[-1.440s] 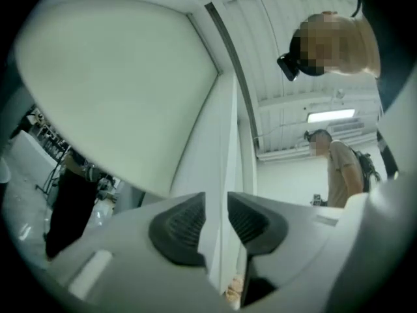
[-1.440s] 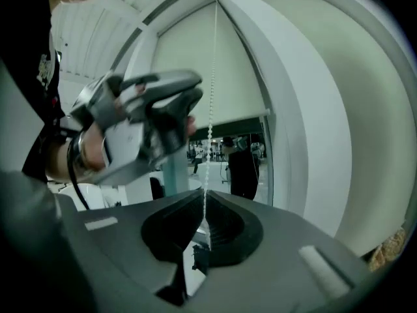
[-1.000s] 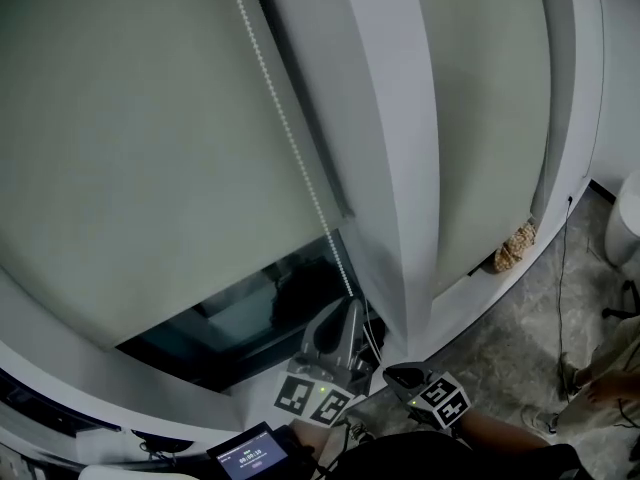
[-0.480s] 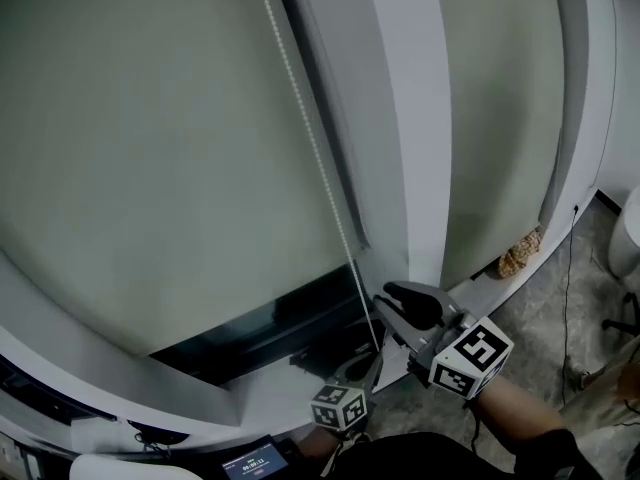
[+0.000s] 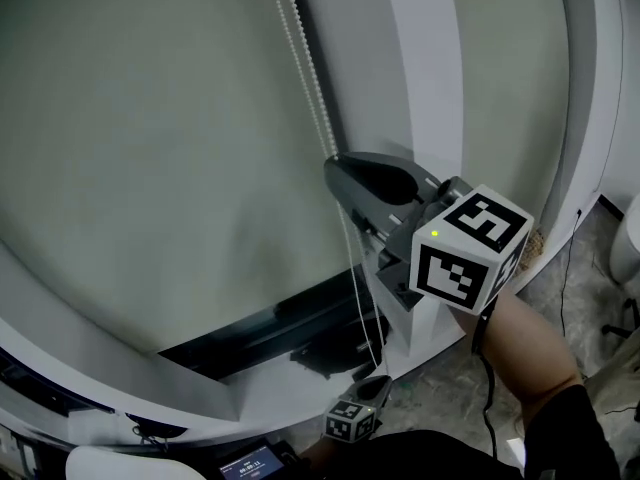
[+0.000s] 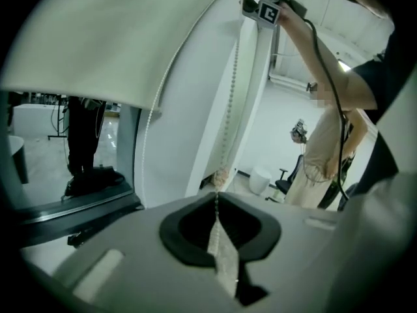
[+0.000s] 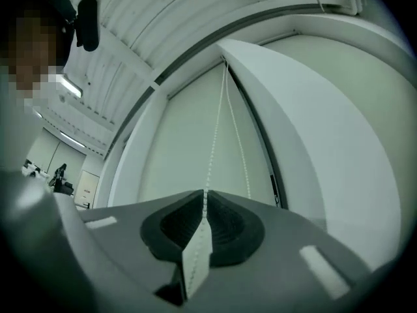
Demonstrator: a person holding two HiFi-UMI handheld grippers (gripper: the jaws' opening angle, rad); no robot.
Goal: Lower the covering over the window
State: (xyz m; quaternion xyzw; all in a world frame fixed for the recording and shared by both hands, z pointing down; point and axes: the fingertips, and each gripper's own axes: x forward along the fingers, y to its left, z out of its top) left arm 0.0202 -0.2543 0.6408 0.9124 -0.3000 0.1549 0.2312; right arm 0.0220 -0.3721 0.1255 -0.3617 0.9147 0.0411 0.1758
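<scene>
Dim, flat light from a ceiling lamp [image 7: 69,87]; fisheye edges darken, close foreground blurs.

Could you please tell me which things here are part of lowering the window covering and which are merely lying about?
Part of the job:
roller blind
bead chain
left gripper, shut on the chain low down
right gripper, its jaws have just been closing on the chain higher up

Lying about:
office chair
white bin
bystander in beige
</scene>
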